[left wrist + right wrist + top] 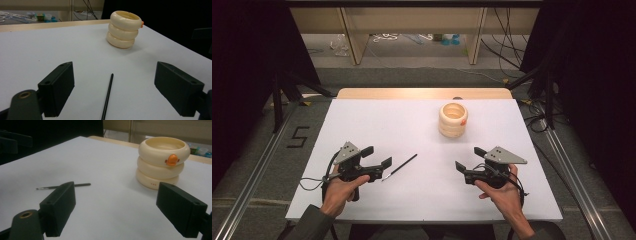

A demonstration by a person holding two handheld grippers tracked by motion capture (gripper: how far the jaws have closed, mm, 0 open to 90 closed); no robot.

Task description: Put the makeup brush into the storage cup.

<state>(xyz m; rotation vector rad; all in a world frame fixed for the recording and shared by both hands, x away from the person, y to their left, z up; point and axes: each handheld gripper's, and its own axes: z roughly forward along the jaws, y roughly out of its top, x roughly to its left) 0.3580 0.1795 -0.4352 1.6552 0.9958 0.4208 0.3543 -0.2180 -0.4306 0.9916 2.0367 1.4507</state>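
1. High view: the left gripper (379, 156) and right gripper (468, 159) hover low over the white table (362, 125), jaws spread, nothing between them. The brush (400, 167) lies just right of the left gripper, well short of the cream holder (453, 120).
2. Left gripper view: the brush (107, 96) lies on the table between the wide jaws (untouched), with the holder (124, 29) far beyond its end.
3. Right gripper view: jaws wide and empty; the brush (63, 186) lies left of the holder (162, 162), well apart.

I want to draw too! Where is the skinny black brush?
In the high view the brush lies flat on the white table, just right of the open left gripper, nearer the person than the cream ringed holder.
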